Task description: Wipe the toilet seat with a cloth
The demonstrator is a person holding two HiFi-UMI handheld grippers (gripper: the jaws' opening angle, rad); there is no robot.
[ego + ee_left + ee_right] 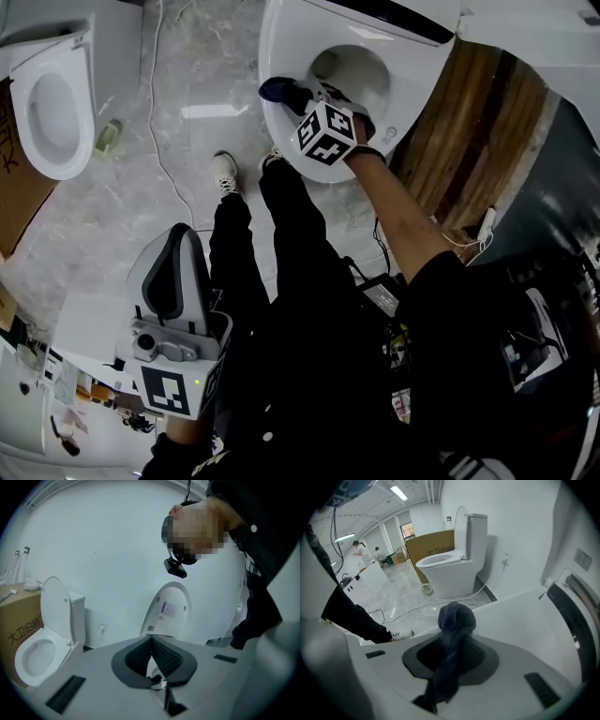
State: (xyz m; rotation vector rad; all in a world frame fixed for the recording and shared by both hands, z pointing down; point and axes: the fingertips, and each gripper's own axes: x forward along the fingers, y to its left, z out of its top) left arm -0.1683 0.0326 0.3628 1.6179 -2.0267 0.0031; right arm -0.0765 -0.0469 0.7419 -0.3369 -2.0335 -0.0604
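Note:
The white toilet seat (pixel 281 141) rings the open bowl at the top of the head view. My right gripper (pixel 305 97) is shut on a dark blue cloth (pixel 278 89), which rests on the seat's left rim. In the right gripper view the cloth (pixel 456 620) bunches out from between the jaws of that gripper (pixel 452 644), with the white seat surface (pixel 520 616) just beyond it. My left gripper (pixel 181 239) is held low by the person's legs, away from the toilet. Its jaws are shut with nothing between them (pixel 151 641).
A second toilet (pixel 52 103) stands at the far left with a cardboard box (pixel 429 550) beside it. A white cable (pixel 155 122) trails over the marble floor. A wooden panel (pixel 478 122) and cables lie to the right of the toilet. The person's shoes (pixel 225 173) stand before the bowl.

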